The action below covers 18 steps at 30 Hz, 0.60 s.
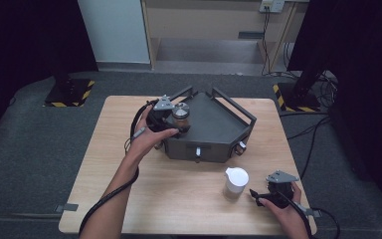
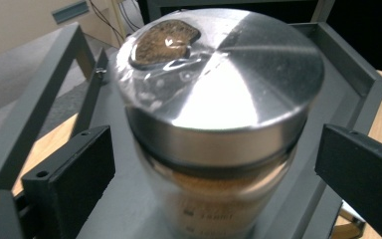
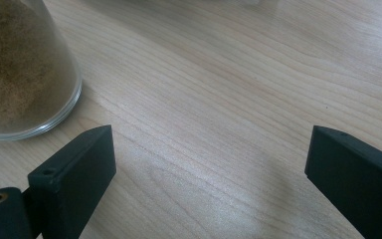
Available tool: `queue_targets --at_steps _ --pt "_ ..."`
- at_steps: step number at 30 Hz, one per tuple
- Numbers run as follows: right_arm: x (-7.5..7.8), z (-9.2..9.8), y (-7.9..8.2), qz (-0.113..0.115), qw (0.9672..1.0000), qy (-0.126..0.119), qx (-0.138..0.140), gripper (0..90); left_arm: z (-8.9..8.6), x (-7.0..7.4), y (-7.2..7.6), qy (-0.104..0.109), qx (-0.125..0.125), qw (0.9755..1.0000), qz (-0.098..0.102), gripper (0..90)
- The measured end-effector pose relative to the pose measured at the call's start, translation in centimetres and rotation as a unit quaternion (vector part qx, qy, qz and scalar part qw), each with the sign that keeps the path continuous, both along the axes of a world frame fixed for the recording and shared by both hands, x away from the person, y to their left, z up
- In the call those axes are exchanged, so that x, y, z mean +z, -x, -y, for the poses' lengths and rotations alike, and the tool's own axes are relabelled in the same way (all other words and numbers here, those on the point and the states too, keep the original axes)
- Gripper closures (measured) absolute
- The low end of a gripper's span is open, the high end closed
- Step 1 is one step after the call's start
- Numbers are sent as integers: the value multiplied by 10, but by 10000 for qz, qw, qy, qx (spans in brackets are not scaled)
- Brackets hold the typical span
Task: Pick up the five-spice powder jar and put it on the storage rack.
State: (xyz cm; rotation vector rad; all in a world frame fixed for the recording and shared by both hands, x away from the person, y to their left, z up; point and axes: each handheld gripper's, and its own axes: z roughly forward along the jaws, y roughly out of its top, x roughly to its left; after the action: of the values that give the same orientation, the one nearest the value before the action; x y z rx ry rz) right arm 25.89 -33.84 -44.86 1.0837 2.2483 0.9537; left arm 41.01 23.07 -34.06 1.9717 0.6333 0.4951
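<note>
Nearest, at about 5 o'clock on the wooden table (image 1: pixel 129 199), the right gripper (image 1: pixel 255 195) rests low in the person's hand, jaws spread with nothing between them, bare wood under them in the right gripper view. Looks parked, waiting its turn. Just at its 10 o'clock stands the white-lidded jar (image 1: pixel 236 181), upright on the table; its clear base with brown powder shows near the jaw in the right gripper view (image 3: pixel 22 74), apart from it.

Farther in, table centre, sits the dark tray (image 1: pixel 219 130) with rail handles. The steel-lidded jar (image 1: pixel 181 116) stands upright inside it near the 9 o'clock wall, brown powder inside, lid (image 2: pixel 219 74) on.

The left gripper (image 1: pixel 179 124) straddles that jar: jaws wide, one each side, pads clear of the glass (image 2: pixel 219 209), so no grip. Reads as a release, with the jar set down in the tray and let go. White-lidded jar probably goes next.
</note>
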Motion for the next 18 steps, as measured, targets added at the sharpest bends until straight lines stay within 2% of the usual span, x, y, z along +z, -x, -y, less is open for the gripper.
queue_targets --at_steps 4,8,11,15,18 --pt "0 0 0 -3 10000 -4 3 63 -4 0 8 20 -36 9999 97 10" --pt "0 -1 0 0 10000 2 6 63 -4 2 19 -86 85 9997 202 11" --pt "1 0 1 25 10000 -6 7 63 -11 1 30 -10 120 9995 276 14" --pt "1 0 1 46 10000 -4 11 63 -22 -4 50 164 272 9988 381 15" --pt "1 0 1 49 10000 1 15 63 -29 -9 67 209 386 9979 480 16"
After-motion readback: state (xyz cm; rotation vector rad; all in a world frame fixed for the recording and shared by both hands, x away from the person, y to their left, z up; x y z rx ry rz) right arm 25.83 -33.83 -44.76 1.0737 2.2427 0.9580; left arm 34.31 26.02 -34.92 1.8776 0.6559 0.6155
